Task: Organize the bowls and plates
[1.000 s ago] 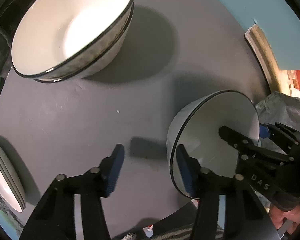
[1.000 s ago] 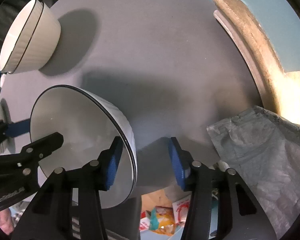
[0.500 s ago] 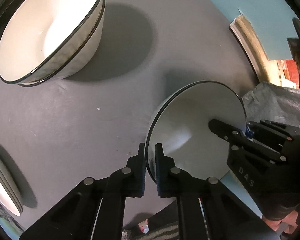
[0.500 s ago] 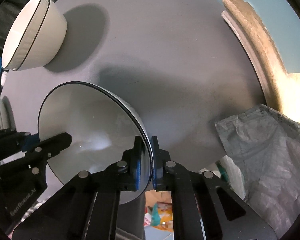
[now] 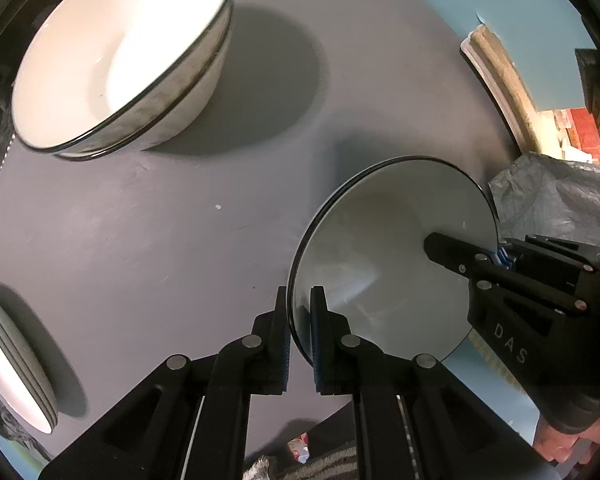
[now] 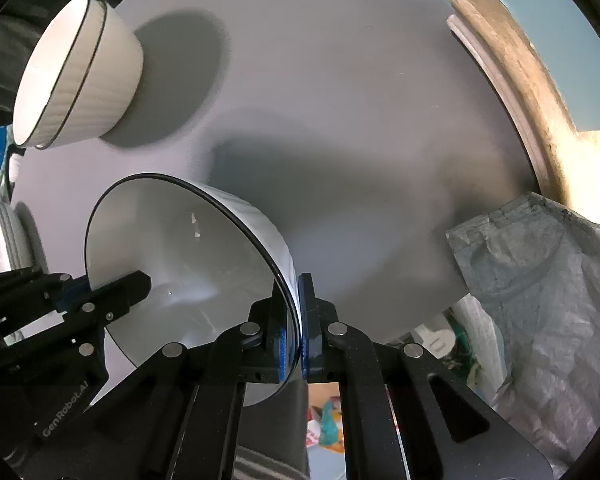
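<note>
A white bowl with a black rim [image 5: 392, 256] is held between both grippers above the round grey table [image 5: 180, 240]. My left gripper [image 5: 299, 316] is shut on its near rim. My right gripper [image 6: 296, 312] is shut on the opposite rim; it also shows in the left wrist view [image 5: 496, 256]. The same bowl fills the lower left of the right wrist view [image 6: 180, 264]. Two stacked white bowls [image 5: 120, 56] stand at the table's far left, also in the right wrist view [image 6: 76, 72]. A stack of white plates [image 5: 12, 364] sits at the left edge.
A grey plastic sheet [image 6: 540, 280] lies off the table's right edge. A worn curved ledge [image 6: 512, 68] and blue wall lie beyond the table. Clutter shows on the floor below the near edge [image 6: 324, 420].
Both grippers went from open around the bowl's rim to shut on it. The bowl has risen slightly off the table, and the stacked bowls appear a little closer.
</note>
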Demonstrator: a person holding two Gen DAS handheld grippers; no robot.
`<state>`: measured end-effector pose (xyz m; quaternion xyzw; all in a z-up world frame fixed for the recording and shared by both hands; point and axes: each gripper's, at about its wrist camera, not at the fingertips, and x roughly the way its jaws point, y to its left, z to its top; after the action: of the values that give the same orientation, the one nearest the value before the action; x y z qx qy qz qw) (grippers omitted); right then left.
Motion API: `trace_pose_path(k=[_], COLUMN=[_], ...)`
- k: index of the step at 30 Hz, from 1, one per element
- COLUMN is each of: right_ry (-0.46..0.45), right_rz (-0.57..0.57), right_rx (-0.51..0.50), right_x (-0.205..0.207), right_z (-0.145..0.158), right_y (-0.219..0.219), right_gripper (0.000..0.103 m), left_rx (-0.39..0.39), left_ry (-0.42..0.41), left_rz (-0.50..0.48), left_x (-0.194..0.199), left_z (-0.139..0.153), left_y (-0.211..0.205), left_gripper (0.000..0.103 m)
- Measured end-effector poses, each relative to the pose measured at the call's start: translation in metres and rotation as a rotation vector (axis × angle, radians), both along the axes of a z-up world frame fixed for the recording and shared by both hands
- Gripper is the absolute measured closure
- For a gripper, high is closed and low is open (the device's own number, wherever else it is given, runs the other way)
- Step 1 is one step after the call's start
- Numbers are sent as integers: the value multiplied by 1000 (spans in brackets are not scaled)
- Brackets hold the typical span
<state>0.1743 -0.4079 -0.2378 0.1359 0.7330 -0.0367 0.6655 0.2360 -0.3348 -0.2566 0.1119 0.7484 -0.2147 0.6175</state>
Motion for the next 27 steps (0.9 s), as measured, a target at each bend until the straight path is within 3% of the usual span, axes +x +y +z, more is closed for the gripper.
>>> trace_pose_path(k=[5,18,27], right_ry=[-8,-57,-101], right_rz=[24,88,122], right_rx=[-14,-33,-47], right_x=[7,34,50], right_z=[3,54,81], right_y=[-3,14,21], right_gripper=[98,98,98], left_rx=[-8,-33,-56], left_ry=[-2,-71,-105], left_rz=[21,57,106], left_x=[6,13,19], left_z=[13,77,94], left_y=[8,46,51], left_gripper=[95,95,95])
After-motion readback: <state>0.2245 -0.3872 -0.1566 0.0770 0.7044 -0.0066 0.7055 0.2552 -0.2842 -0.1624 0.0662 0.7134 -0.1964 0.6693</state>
